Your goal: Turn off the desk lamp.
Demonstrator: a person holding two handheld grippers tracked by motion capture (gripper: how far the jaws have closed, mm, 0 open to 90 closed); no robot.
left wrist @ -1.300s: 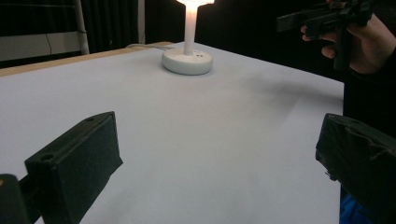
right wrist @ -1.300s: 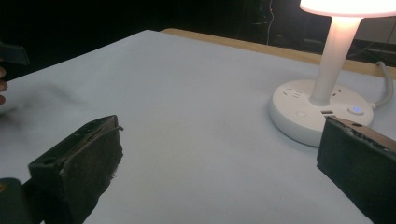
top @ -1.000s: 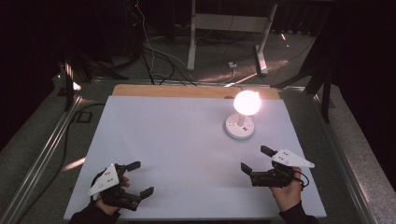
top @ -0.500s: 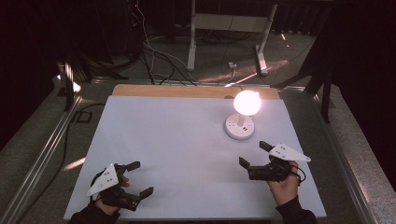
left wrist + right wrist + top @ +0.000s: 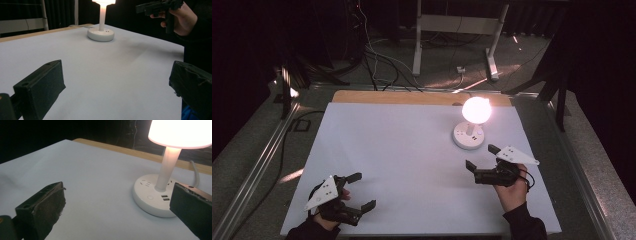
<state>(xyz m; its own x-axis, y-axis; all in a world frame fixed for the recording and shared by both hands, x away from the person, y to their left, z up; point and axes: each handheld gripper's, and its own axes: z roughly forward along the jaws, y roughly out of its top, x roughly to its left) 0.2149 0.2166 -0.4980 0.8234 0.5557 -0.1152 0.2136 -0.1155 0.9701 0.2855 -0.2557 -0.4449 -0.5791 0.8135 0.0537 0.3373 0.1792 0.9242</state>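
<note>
I'm closing on the lit lamp [image 5: 471, 126] with my right gripper [image 5: 482, 157], jaws spread empty; next, its base button.

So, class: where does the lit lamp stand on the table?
In the high view the lamp stands right of centre on the white table, just beyond the right gripper.

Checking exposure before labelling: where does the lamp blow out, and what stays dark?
High view: the lamp shade is a white blob, the room beyond the table nearly black. Right gripper view: the shade clips, but its base sockets read clearly. Left gripper view: the background is black.
</note>
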